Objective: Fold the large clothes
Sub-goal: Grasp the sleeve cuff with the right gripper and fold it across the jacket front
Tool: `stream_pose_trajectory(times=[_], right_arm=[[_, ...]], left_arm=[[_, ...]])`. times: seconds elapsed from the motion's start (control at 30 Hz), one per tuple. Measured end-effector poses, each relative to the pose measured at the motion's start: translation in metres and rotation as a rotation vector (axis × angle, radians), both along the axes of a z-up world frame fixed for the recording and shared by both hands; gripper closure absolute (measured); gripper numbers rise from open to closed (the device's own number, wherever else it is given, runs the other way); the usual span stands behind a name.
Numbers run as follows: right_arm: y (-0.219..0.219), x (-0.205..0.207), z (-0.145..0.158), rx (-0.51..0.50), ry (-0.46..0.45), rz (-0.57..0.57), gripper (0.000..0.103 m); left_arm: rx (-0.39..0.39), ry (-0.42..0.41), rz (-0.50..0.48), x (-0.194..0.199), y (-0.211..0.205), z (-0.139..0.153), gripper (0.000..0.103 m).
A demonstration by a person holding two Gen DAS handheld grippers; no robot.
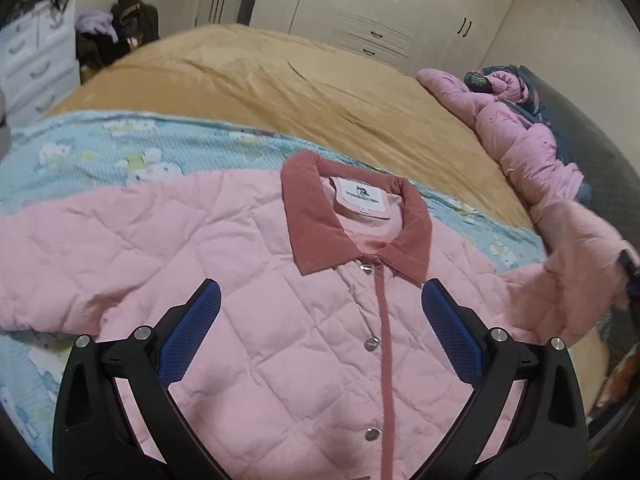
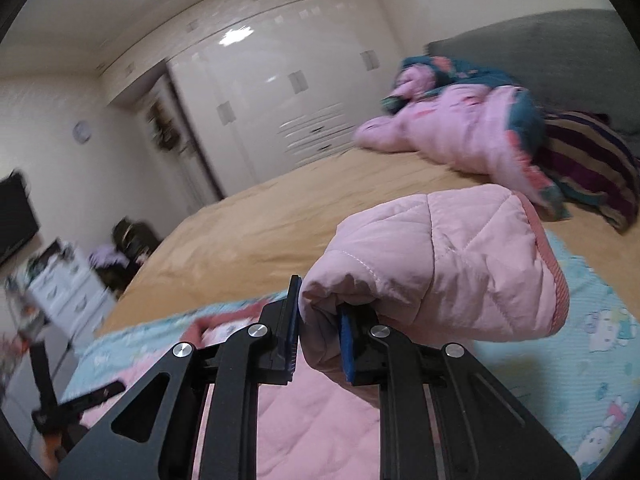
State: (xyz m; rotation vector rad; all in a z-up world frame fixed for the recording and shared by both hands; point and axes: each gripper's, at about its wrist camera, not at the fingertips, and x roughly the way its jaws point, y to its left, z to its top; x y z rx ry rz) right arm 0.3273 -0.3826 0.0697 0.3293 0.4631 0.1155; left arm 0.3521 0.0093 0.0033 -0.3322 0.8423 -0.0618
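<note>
White glossy wardrobe doors (image 1: 400, 12) back a wide bed under a tan bedspread (image 1: 280, 92), and a light-blue cartoon-print sheet (image 1: 100, 152) is spread over its near side. On that sheet the pink quilted jacket with a dusty-rose corduroy collar (image 1: 280, 320) lies front up, snapped shut along its placket. The left gripper (image 1: 320, 300) hovers above the chest, its blue-padded fingers spread wide with nothing between them. Only this left wrist view shows the collar and the white neck label (image 1: 362, 196), whose print is too small to read. The right wrist view alone shows the right gripper (image 2: 320, 336) clamped on the jacket's pink sleeve (image 2: 440, 264), the cuff end with its rose trim lifted above the sheet; from the left view that raised sleeve is a blur at the right edge. A crumpled pink garment (image 2: 452, 132) lies near the grey headboard (image 2: 540, 36), with a striped blanket (image 2: 592, 160) beside it seen only from the right.
</note>
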Motion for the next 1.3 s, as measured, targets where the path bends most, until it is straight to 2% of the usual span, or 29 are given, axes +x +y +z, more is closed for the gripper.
stream_pose_trajectory(times=[0.13,0.33,0.47,0.57,0.63,0.7,0.73,0.83,0.87,0.97,1.03,1.1,1.2,1.3], right_arm=[[0.052,0.004,-0.023,0.004,0.046,0.096,0.087],[0.134,0.004,-0.078,0.055,0.170,0.226,0.087],[0.159,0.004,-0.112,0.088,0.253,0.271,0.087],[0.163,0.001,-0.128,0.129,0.318,0.302,0.081],[0.157,-0.005,-0.135,0.190,0.360,0.301,0.064],[0.134,-0.015,-0.134,0.260,0.353,0.275,0.054],[0.120,-0.024,-0.131,0.300,0.343,0.233,0.043],[0.075,-0.045,-0.124,0.420,0.265,0.100,0.030],[0.065,-0.046,-0.123,0.446,0.248,0.070,0.030],[0.048,-0.029,-0.123,0.522,0.244,0.057,0.032],[0.053,-0.017,-0.123,0.537,0.251,0.079,0.061],[0.068,-0.012,-0.115,0.487,0.224,0.126,0.073],[0.094,-0.014,-0.104,0.439,0.186,0.224,0.075],[0.123,-0.016,-0.098,0.380,0.191,0.315,0.075]], left_arm=[[-0.052,0.012,0.007,0.002,0.009,-0.005,0.009],[-0.176,0.047,0.001,0.007,0.023,-0.019,0.009],[-0.194,0.052,0.018,0.008,0.029,-0.023,0.009],[-0.219,0.067,0.014,0.011,0.031,-0.030,0.009],[-0.230,0.086,-0.003,0.013,0.027,-0.035,0.009],[-0.226,0.093,-0.023,0.014,0.019,-0.038,0.009],[-0.221,0.094,-0.041,0.014,0.013,-0.039,0.009],[-0.200,0.073,-0.095,0.012,-0.004,-0.037,0.009],[-0.194,0.075,-0.111,0.011,-0.009,-0.037,0.009],[-0.211,0.086,-0.130,0.012,-0.016,-0.042,0.009],[-0.245,0.092,-0.134,0.014,-0.015,-0.046,0.009],[-0.266,0.086,-0.116,0.014,-0.008,-0.047,0.009],[-0.300,0.070,-0.083,0.015,0.007,-0.045,0.009],[-0.350,0.065,-0.036,0.016,0.029,-0.047,0.009]])
